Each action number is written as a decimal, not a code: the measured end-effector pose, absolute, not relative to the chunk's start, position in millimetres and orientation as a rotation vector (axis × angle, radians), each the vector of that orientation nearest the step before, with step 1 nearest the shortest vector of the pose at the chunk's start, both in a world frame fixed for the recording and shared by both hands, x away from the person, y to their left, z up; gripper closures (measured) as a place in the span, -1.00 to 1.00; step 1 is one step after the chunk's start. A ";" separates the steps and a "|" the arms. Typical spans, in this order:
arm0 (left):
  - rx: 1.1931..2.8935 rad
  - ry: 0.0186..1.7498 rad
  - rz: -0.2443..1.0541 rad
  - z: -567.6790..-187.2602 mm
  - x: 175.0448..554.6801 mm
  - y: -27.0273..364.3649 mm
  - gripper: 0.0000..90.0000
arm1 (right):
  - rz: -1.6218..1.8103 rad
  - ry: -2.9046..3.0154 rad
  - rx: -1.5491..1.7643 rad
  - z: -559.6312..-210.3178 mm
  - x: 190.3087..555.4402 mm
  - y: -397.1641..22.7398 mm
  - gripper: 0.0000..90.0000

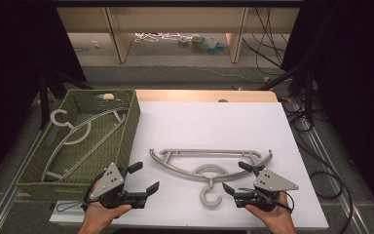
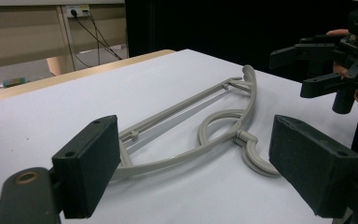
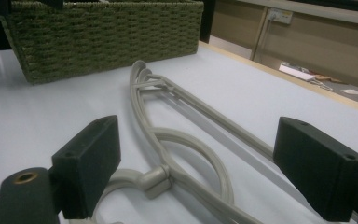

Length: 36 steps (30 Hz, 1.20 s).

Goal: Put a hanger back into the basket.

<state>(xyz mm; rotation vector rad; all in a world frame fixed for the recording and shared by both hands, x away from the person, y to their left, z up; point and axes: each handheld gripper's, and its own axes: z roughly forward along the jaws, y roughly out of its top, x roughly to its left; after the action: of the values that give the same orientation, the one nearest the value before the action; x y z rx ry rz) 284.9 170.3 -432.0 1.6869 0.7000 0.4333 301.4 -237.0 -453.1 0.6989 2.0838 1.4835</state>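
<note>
white sheet-covered table on a wooden top; shelving and loose cables on the floor beyond. grey plastic coat hanger lies flat on the sheet, right of the green woven basket, which holds another grey hanger. my left gripper and right gripper flank the hook, both released, jaws wide, grasping nothing.

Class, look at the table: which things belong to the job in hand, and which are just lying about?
In the job:
grey hanger on the sheet
left claw, open
right claw, open
woven basket with a hanger inside

Lying about:
cables on the floor
small colourful items on the floor
</note>
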 end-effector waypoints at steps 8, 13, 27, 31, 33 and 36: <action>1.709 0.668 0.434 -439.6 283.5 165.2 -0.65 | 1.423 2.178 0.672 -449.4 314.4 -248.7 -0.65; 1.718 0.654 0.437 -443.3 282.2 164.4 -0.65 | 1.278 2.293 0.608 -447.4 329.9 -254.2 -0.63; 1.714 0.654 0.456 -446.3 280.6 165.0 -0.65 | 0.947 2.601 0.426 -450.6 363.6 -235.0 -0.24; 1.716 0.643 0.453 -446.6 280.2 163.7 -0.64 | 0.868 2.632 0.419 -457.4 367.6 -236.9 -0.14; 1.711 0.654 0.440 -446.9 279.1 162.3 -0.64 | 0.856 2.636 0.411 -458.9 370.5 -238.5 -0.11; 1.716 0.647 0.439 -446.8 278.6 161.6 -0.64 | 0.847 2.665 0.433 -463.1 375.2 -238.9 0.03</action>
<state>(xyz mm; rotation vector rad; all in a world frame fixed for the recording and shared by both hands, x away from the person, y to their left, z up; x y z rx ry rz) 278.6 161.6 -446.8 1.7155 0.6466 0.4388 375.2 -238.9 -463.1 0.4329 2.6652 0.8474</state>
